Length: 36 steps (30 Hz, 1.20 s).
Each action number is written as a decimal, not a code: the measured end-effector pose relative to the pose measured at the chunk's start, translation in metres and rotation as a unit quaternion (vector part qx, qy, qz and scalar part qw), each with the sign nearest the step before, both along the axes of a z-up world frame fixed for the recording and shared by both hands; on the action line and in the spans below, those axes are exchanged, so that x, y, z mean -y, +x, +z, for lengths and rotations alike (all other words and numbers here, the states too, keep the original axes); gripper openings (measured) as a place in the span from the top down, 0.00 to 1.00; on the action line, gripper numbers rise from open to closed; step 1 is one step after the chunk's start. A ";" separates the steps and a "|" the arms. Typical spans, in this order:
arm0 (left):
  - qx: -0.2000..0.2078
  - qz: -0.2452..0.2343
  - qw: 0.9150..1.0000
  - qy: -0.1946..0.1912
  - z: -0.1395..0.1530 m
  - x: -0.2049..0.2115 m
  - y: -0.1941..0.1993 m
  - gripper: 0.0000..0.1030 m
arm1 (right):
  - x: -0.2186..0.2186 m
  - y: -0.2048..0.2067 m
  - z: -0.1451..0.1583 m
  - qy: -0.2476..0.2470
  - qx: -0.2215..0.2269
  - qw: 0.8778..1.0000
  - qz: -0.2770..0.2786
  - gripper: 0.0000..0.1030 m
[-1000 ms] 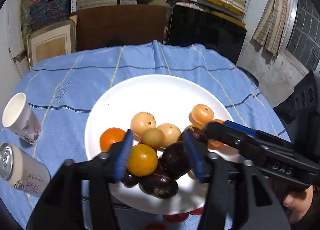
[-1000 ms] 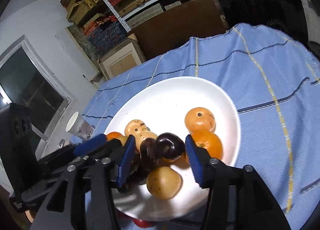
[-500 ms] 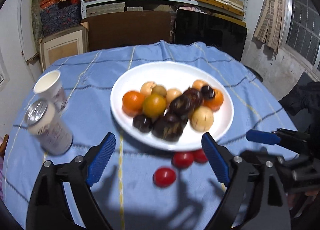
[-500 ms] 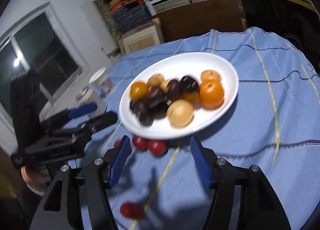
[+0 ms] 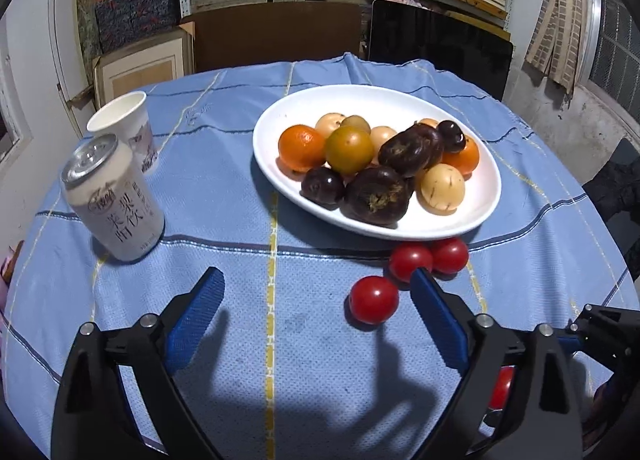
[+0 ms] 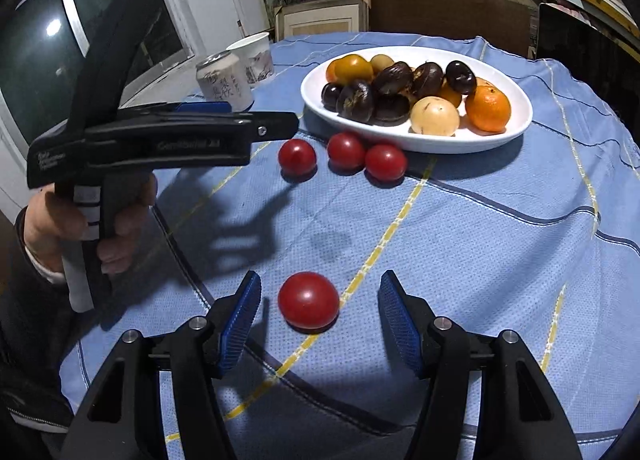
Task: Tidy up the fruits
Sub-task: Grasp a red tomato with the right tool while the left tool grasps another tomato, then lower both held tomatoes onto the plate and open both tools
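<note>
A white plate (image 5: 372, 100) (image 6: 516, 128) on the blue cloth holds oranges, pale round fruits and dark purple fruits. Three red tomatoes (image 5: 373, 299) (image 6: 346, 150) lie on the cloth by the plate's near rim. A lone tomato (image 6: 308, 299) lies nearer, between the open fingers of my right gripper (image 6: 320, 316); it also peeks out in the left wrist view (image 5: 502, 386). My left gripper (image 5: 316, 312) is open and empty above the cloth, short of the three tomatoes, and shows from the side in the right wrist view (image 6: 256, 128).
A drink can (image 5: 114, 200) (image 6: 224, 80) and a white paper cup (image 5: 126, 128) (image 6: 254, 54) stand left of the plate. Shelves, boxes and a dark screen stand behind the table. The round table's edge drops off at left and right.
Both grippers have pulled back from over the plate toward the table's near side and opened wide. The right gripper now straddles the lone tomato.
</note>
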<state>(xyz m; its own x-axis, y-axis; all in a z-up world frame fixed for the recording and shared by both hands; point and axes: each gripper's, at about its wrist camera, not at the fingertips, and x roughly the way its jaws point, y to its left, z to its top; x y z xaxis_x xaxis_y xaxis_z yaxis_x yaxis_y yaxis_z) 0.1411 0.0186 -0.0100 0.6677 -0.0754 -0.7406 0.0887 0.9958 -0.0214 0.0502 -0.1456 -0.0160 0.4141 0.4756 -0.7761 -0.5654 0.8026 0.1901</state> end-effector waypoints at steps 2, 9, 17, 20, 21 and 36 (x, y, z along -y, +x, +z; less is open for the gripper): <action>-0.003 -0.001 1.000 0.006 -0.003 0.001 0.001 0.11 | -0.005 -0.002 -0.003 -0.018 0.004 1.000 0.007 0.53; -0.018 0.000 1.000 0.011 -0.012 0.002 0.007 0.11 | -0.008 0.006 -0.003 -0.044 0.024 0.999 -0.007 0.70; -0.035 -0.014 0.999 0.022 -0.029 0.012 0.012 0.11 | 0.018 0.046 0.007 -0.001 0.013 0.997 -0.078 0.70; -0.038 -0.027 0.999 0.022 -0.034 0.016 0.014 0.27 | 0.023 0.051 -0.001 0.004 0.003 0.996 -0.086 0.70; -0.041 -0.031 0.999 0.018 -0.035 0.018 0.014 0.34 | 0.026 0.051 -0.001 0.006 0.003 0.996 -0.088 0.70; -0.014 -0.060 0.998 -0.009 -0.005 0.023 0.002 0.72 | 0.037 0.057 0.010 0.041 0.023 0.991 -0.124 0.70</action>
